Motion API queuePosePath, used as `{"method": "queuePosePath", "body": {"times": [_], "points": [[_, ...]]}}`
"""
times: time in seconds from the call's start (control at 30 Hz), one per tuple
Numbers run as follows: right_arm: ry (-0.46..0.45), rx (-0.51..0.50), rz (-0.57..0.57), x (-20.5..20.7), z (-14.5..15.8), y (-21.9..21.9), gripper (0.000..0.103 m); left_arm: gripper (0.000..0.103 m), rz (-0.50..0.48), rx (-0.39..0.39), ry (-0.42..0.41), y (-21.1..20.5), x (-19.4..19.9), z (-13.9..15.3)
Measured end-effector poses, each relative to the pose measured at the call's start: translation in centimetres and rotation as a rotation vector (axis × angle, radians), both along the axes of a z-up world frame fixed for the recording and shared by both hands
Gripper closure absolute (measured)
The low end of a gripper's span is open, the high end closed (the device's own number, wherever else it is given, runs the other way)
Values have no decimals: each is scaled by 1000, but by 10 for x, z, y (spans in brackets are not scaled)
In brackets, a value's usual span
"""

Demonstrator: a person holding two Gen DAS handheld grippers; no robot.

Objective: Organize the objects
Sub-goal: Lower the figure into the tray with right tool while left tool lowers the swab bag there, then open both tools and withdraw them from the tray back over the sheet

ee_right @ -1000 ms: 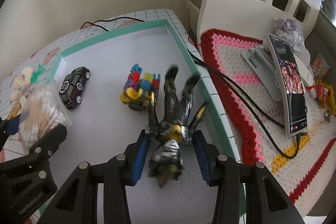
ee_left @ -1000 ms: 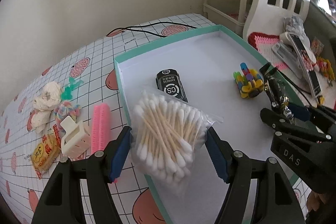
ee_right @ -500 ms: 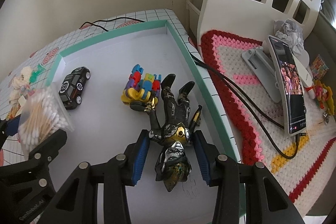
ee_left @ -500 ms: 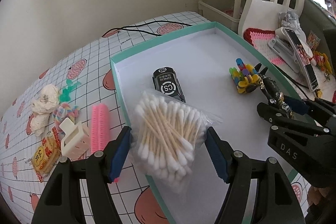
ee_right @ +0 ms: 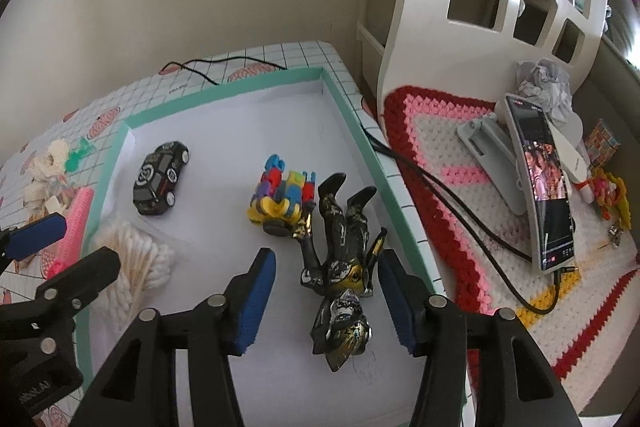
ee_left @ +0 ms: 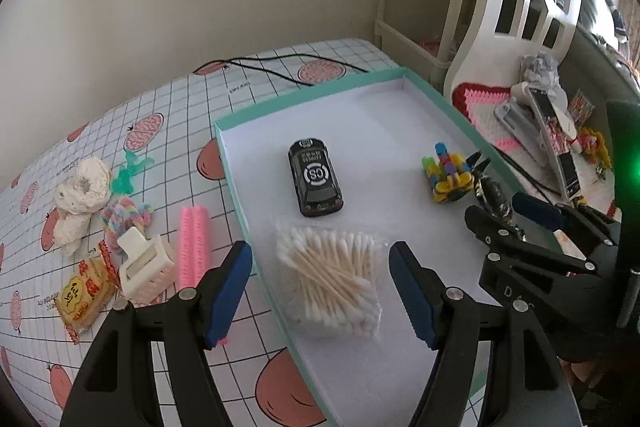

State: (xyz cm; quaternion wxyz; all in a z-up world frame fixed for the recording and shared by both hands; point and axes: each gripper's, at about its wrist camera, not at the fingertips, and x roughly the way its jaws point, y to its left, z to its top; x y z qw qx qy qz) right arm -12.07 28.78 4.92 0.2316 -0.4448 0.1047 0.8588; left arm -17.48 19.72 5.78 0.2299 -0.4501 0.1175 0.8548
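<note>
Left gripper (ee_left: 320, 281) open, jaws clear of the swabs (ee_left: 331, 283) lying in the tray (ee_left: 440, 99). Right gripper (ee_right: 326, 293) open, straddling the figure (ee_right: 340, 267) on the tray floor beside the blocks (ee_right: 282, 193). Car (ee_left: 315, 182) near centre.

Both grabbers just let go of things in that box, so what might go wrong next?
Two risks, both guesses. The cotton swab bag lies close to the tray's green rim; a jaw of the left gripper might catch that rim. The action figure lies between the right gripper's open jaws, so pulling back crookedly may drag it.
</note>
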Motion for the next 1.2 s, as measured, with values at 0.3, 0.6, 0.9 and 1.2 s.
{"method": "queuePosePath", "body": {"times": [0.3, 0.6, 0.9, 1.2], "points": [[29, 20, 14, -3, 10, -10, 46, 31, 56, 41, 2, -18, -6, 9], [40, 18, 32, -10, 10, -24, 31, 23, 152, 45, -4, -44, -14, 2], [52, 5, 28, -15, 8, -33, 6, 10, 226, 66, 22, -70, -21, 2], [46, -1, 28, -20, 4, -41, 0, 0, 248, 49, 82, -83, -22, 3]]}}
